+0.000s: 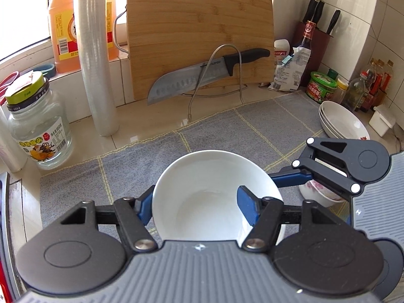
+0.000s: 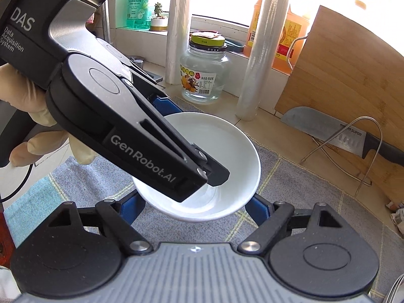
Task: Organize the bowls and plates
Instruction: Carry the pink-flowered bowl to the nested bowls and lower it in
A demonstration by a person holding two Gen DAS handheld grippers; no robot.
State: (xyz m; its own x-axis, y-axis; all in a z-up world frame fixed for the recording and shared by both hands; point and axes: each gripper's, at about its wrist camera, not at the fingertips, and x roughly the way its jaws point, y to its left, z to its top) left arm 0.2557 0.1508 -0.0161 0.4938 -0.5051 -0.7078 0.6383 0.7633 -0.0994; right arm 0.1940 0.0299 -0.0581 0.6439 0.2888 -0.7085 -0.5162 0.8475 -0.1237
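A plain white bowl [image 1: 202, 189] sits over the grey checked cloth [image 1: 265, 126]. My left gripper [image 1: 195, 208] is shut on the bowl's rim, one blue finger [image 1: 246, 208] inside and one [image 1: 144, 210] outside. In the right wrist view the same bowl [image 2: 227, 151] is held by the left gripper [image 2: 161, 123], which reaches in from the upper left. My right gripper [image 2: 195, 210] is open, its blue fingers [image 2: 260, 210] spread on both sides just below the bowl. It shows at the right of the left wrist view [image 1: 300, 174]. A floral bowl [image 1: 315, 192] sits under it. White plates [image 1: 341, 123] are stacked at the right.
A bamboo cutting board [image 1: 199, 32] leans on the back wall with a knife [image 1: 202, 75] on a wire stand. A glass jar [image 1: 40, 131], plastic wrap rolls [image 1: 96, 63] and an oil jug [image 1: 65, 25] stand at the left. Sauce bottles [image 1: 373, 85] and a knife block [image 1: 315, 30] crowd the right corner.
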